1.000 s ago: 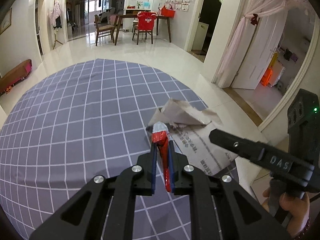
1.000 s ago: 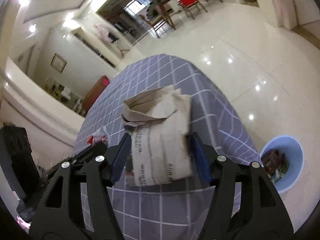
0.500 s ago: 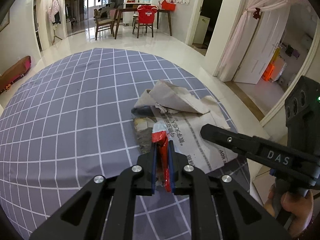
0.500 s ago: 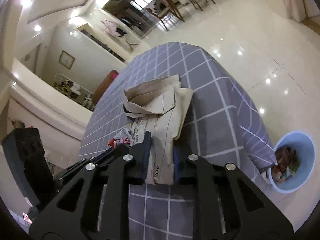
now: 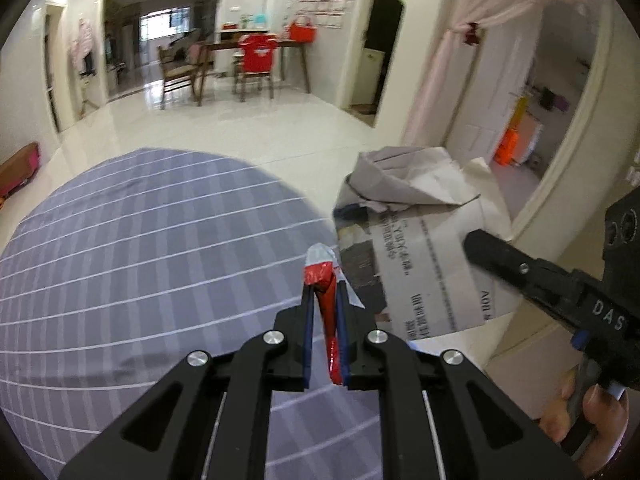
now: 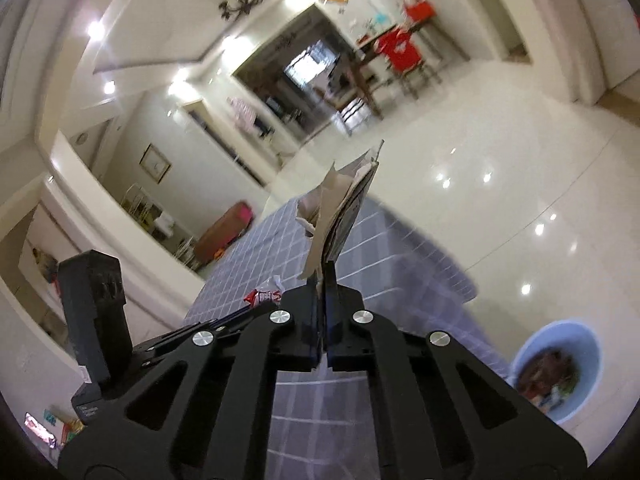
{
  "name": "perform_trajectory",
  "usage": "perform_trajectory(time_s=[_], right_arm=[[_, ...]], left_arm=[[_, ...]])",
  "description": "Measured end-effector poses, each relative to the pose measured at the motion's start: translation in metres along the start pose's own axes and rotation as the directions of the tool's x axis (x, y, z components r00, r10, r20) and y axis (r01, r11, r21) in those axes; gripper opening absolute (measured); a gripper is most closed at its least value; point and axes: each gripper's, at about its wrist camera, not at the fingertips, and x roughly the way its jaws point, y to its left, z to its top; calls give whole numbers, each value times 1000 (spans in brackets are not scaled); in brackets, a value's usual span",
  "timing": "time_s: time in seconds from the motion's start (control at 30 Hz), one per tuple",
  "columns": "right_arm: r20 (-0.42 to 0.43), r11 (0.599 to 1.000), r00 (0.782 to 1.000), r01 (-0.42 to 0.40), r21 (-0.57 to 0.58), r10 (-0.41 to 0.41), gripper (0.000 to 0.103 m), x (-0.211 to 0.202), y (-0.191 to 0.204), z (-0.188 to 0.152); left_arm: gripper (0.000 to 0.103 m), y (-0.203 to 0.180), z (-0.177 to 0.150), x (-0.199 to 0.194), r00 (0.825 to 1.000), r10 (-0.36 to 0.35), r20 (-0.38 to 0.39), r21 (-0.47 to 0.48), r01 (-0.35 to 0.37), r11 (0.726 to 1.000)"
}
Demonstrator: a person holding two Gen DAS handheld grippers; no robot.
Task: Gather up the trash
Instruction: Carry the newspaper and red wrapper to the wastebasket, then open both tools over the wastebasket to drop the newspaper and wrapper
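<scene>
The left hand-held gripper (image 5: 325, 300) is pinching a red snack wrapper (image 5: 326, 292); the wrapper stands upright between the two blue pads, its silver-white torn end sticking out past the fingertips. Below and ahead of this gripper lies the round table (image 5: 140, 260) with a grey grid-patterned cloth.

The right hand-held gripper (image 6: 323, 280) has its jaws pressed together on one edge of a folded newspaper (image 6: 340, 208). Seen along its fingers, the paper rises edge-on straight ahead of the tips, clear of the table. In the left wrist view the same newspaper (image 5: 420, 240) hangs to the right of the left gripper, past the table's edge, with the right gripper's black finger (image 5: 520, 268) clamped on its right side. A hand (image 5: 596, 420) grips that tool's handle at lower right.

A light-blue bin (image 6: 556, 372) holding mixed rubbish sits on the glossy floor (image 6: 500, 160), to the lower right of the right gripper, beside the table. The view is motion-blurred.
</scene>
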Motion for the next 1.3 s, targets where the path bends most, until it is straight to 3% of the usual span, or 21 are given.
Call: perform_trajectory(time_s=[0.17,0.33,0.5,0.67,0.73,0.77,0.8,0.97,1.2,1.3], right_arm=[[67,994,992,108,6,-108,3,-59,-38,1],[78,963,961,268,-17,-266,3,-93,-78,-13],[29,938,937,347,-2,-347,3,-89,-121,-28],[-16,918,919,393,56,-393,8,-58,-161,-47],[-93,911,917,398,112,-389,28,-36,-191,-60],[-131,897,906,420,139,-404,51,-28,-205,-67],[-144,887,897,438,148,-418,56,-25,-212,-71],[-160,876,894,444,189,-418,57,-30,-224,-90],[-83,847,861,509,152,-502,74,-55,-206,-82],[-51,837,849,528,144,-527,75,-64,-200,-77]], left_arm=[[10,-63,1,19,997,-71,-22,69,72,995],[10,-116,-8,52,991,-116,-71,118,124,985],[10,-148,-21,96,983,-123,-138,143,142,979],[10,-159,-33,131,979,-90,-185,169,122,978],[10,-158,-37,143,976,-79,-203,174,115,978],[10,-157,-40,148,974,-75,-214,174,114,978],[10,-157,-43,153,972,-71,-223,175,112,978],[10,-156,-53,166,965,-62,-256,190,113,975],[10,-165,-56,173,960,-66,-273,201,124,972],[10,-168,-54,174,959,-70,-274,204,129,970]])
